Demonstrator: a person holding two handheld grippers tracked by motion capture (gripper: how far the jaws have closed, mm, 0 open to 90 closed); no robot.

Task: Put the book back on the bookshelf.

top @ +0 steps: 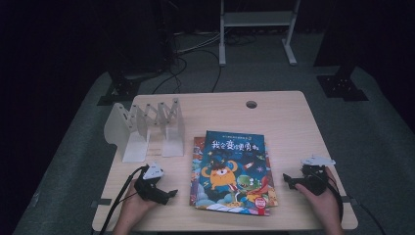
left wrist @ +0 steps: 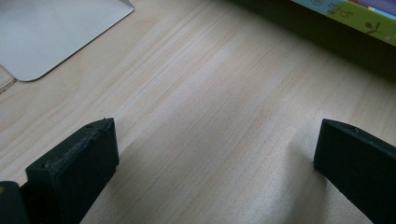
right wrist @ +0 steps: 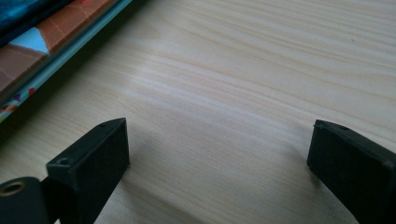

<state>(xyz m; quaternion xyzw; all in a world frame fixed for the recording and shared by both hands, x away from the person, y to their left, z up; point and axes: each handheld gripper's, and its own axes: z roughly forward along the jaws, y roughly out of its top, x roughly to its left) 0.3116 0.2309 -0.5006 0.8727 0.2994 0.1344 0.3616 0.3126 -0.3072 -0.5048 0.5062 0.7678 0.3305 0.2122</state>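
Observation:
A stack of colourful picture books [top: 232, 171] lies in the middle of the light wooden table [top: 284, 122]; the top one has a blue cover with an orange cartoon figure. A white folding book rack [top: 147, 128] stands at the left. My left gripper [top: 169, 193] rests on the table left of the books, held by a hand, its jaws wide open over bare wood [left wrist: 215, 135]. My right gripper [top: 288, 180] rests right of the books, jaws also open with nothing between them [right wrist: 219, 144]. The books' edge [right wrist: 42, 51] lies just beyond its left jaw.
The rack's white base plate [left wrist: 51, 32] shows at the top left of the left gripper view, a book edge [left wrist: 355, 18] at its top right. A round cable hole [top: 251, 104] sits near the table's far edge. Dark floor, cables and a metal stand [top: 257, 29] lie beyond.

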